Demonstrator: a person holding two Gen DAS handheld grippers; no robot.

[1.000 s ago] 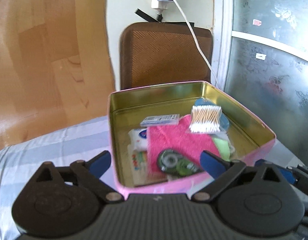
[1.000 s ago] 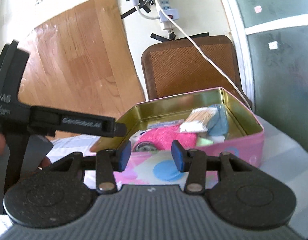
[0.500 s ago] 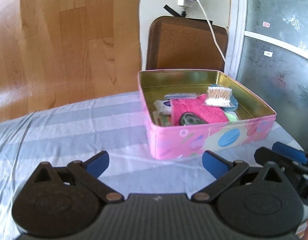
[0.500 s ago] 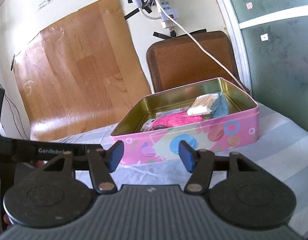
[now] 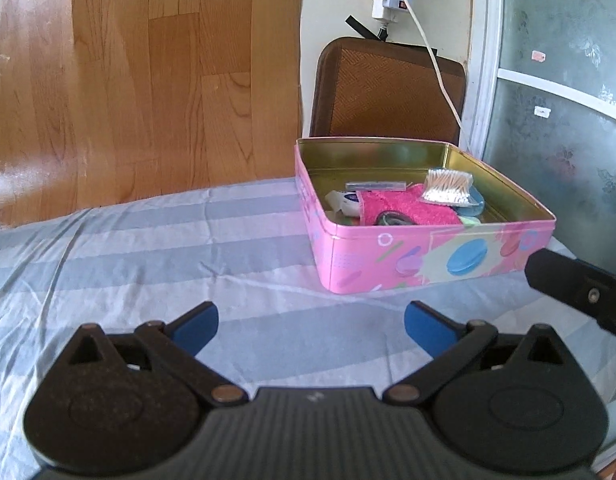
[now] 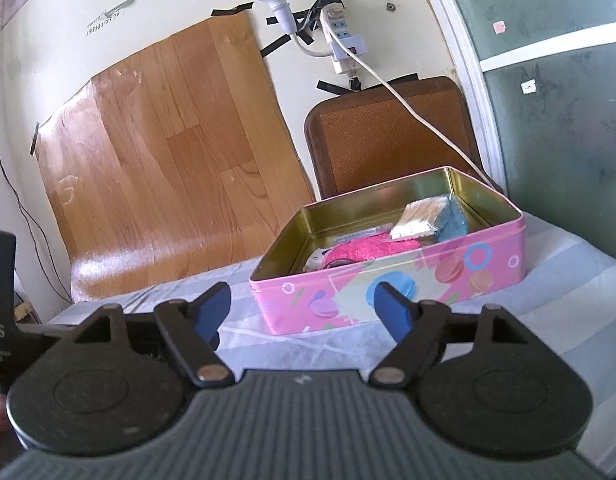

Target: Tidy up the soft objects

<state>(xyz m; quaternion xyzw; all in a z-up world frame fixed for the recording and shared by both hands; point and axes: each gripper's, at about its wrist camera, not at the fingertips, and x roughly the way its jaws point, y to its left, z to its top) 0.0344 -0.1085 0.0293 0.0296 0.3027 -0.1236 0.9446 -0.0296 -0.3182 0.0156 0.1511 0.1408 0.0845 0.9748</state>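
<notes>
Nearest the camera, the left tool (image 5: 311,322) had its blue pads wide apart, with nothing between them. It hung over the striped sheet (image 5: 148,264). The right tool (image 6: 304,312) was wide too and held nothing. Its jaws had just been opening.

A little farther off sat the pink tin (image 5: 427,256) on the sheet, its lid off. Inside lay the soft things: a pink cloth (image 5: 403,208), a pack of cotton swabs (image 5: 447,188) resting on a blue thing, and a dark round thing I could not name. Behind the tin stood a brown chair back (image 5: 387,92) and a wall with a white cord (image 5: 435,64).

It looked like the tin was full and both tools were pulling away. To do that well, each tool should back off slowly and stay clear of the tin's edge, so the tin does not get bumped or slide.

A second before, the left tool was right over the tin, looking down into it. Now the tin was well away from it. The right tool's pads were close together then.
</notes>
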